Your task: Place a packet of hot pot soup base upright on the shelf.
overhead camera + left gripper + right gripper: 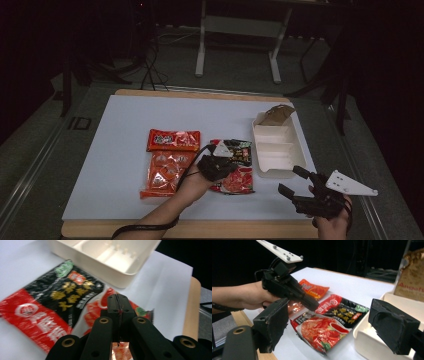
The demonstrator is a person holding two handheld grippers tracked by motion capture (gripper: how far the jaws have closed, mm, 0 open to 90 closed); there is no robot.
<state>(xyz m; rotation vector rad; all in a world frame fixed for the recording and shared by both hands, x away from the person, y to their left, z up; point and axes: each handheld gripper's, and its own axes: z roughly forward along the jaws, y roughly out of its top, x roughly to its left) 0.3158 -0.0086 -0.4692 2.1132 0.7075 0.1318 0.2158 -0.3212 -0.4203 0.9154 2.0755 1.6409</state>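
Left hand-held gripper [226, 161], jaws pressed together with nothing visibly between them, hangs over the glossy red-and-black foil food packet [235, 170], which lies flat on the white table [120, 150] just beside the cream compartmented plastic tray [276, 146], probably its destination. Right hand-held gripper [295, 181] waits near the tray's near end, jaws spread, free to assist. An orange-red sealed snack packet [169, 161] lies to the left, apart.
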